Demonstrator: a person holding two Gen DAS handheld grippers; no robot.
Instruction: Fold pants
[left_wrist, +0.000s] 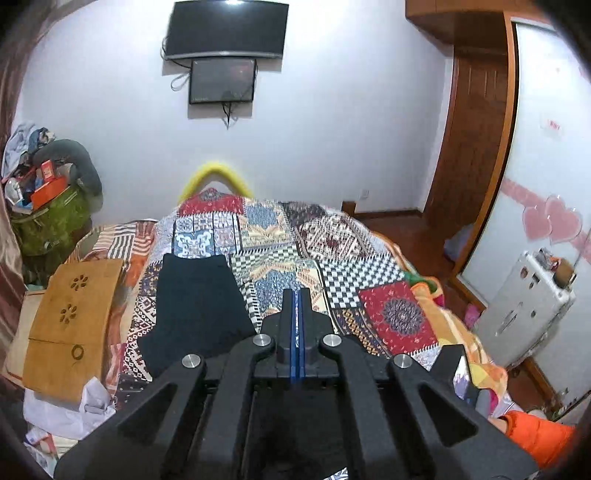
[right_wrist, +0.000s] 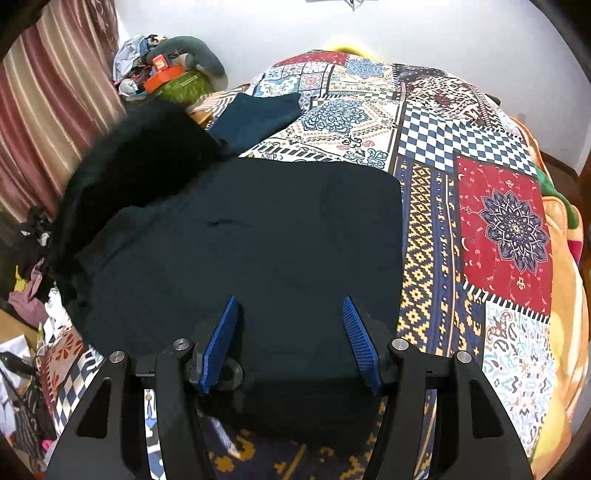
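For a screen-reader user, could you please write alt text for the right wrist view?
Dark pants lie spread on a patchwork quilt, with the open right hand-held gripper poised over their near edge, nothing between its blue pads. A striped curtain hangs at left.

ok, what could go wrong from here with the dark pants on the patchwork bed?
1. The left gripper is shut on nothing, up off the patterned patchwork quilt; it must reopen before any grasp.
2. The right gripper is open over the dark navy pants; closing flat may pinch several layers or quilt.
3. A dark, blurred bunched mass sits at the pants' left edge; a fold there may come out uneven.
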